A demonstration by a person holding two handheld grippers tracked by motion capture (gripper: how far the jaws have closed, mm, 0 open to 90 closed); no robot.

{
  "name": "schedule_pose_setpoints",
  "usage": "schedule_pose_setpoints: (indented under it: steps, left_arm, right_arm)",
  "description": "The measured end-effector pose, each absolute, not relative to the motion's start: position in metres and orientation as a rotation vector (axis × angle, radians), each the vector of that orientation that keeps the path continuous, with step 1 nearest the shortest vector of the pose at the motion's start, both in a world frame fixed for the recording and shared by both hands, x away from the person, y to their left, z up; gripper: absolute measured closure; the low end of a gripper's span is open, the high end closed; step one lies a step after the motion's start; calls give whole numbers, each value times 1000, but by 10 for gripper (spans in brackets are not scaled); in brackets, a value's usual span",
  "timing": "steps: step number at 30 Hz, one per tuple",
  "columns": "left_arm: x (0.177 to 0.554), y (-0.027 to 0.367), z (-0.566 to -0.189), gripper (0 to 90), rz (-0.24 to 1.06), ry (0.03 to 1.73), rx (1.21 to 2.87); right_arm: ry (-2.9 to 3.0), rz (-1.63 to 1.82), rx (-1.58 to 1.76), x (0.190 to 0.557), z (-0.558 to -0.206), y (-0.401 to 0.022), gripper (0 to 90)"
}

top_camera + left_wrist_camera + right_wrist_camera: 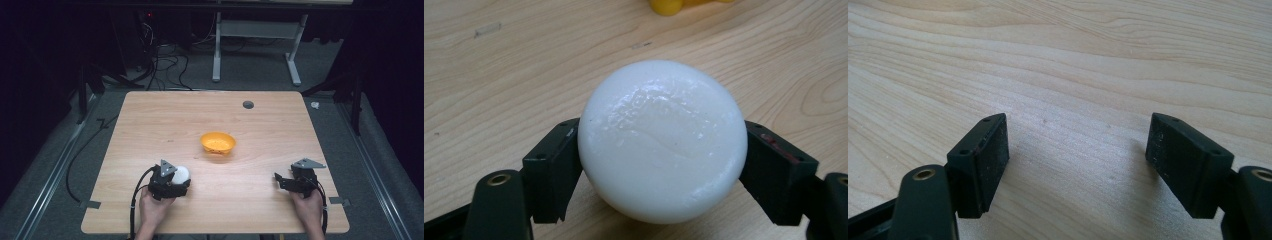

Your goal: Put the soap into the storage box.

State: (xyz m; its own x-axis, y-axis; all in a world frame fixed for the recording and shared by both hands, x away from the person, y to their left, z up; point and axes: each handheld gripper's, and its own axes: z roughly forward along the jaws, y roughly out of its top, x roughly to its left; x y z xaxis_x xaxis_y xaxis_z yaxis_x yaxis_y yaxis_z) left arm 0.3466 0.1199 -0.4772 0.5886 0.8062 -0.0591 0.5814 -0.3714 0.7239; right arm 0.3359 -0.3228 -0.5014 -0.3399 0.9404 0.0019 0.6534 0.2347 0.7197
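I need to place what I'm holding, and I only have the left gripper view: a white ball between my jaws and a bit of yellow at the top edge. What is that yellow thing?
Observer: It is an orange-yellow bowl near the middle of the table, with yellowish contents inside.
Operator: Where is it relative to my ball?
Observer: In the high view the white ball in the left gripper sits nearer the person, left of the bowl.
Operator: Is the other gripper busy?
Observer: No, the right gripper is open over bare wood, holding nothing.
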Motion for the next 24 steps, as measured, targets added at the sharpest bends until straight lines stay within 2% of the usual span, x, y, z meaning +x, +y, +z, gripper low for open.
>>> schedule_pose_setpoints:
  steps: [24]
  left_arm:
    - [371,84,-442,241,332,1010,2105]
  right_arm:
    - [2079,884,1460,336,-501,-323,260]
